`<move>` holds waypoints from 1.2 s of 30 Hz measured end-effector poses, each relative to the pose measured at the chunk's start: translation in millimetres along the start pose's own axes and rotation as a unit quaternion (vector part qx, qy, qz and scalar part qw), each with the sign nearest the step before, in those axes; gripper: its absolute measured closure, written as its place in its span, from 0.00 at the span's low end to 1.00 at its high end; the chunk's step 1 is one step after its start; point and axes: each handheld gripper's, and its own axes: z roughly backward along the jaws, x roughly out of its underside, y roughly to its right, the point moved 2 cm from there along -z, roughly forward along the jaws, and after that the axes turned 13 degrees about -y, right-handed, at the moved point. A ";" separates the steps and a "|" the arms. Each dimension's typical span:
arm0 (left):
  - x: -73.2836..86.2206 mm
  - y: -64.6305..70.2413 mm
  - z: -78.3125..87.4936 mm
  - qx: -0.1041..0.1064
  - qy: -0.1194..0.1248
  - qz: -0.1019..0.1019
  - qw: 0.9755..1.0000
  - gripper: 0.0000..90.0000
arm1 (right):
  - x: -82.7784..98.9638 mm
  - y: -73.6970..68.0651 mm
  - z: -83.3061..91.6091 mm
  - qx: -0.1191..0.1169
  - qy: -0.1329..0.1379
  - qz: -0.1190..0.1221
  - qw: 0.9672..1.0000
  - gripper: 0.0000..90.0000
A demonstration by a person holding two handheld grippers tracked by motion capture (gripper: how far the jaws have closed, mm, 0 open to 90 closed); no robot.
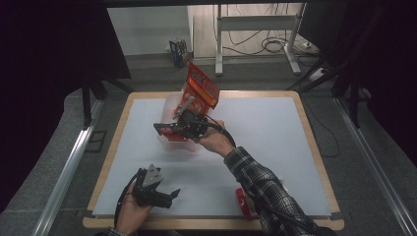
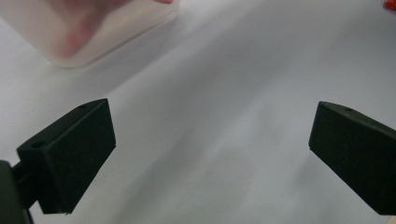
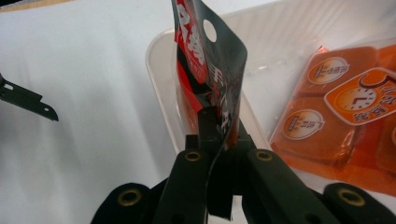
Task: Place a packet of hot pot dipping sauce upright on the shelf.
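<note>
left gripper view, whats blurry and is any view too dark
Left gripper view: the clear container at top left is soft and out of focus, while the open left gripper is fairly sharp. High view: the surroundings are dark and the table is evenly lit. Right gripper view: the red packet is sharp, its edges backlit.

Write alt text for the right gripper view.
The right tongs pinch a red and black snack packet, upright over the rim of a clear plastic tub. An orange packet lies inside the tub, on a white table.
</note>
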 end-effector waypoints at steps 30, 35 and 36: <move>-0.4 1.5 -2.2 0.002 -0.007 -0.006 1.000 0.00 | 31.7 14.0 6.3 -0.006 0.032 -0.057 0.998 0.29; -0.5 2.2 -2.9 0.003 -0.008 -0.007 1.000 0.00 | 43.1 15.8 10.6 -0.017 0.051 -0.063 0.997 0.14; -0.5 2.4 -2.9 0.003 -0.008 -0.008 1.000 0.00 | 45.2 15.6 11.5 -0.021 0.058 -0.066 0.996 0.12</move>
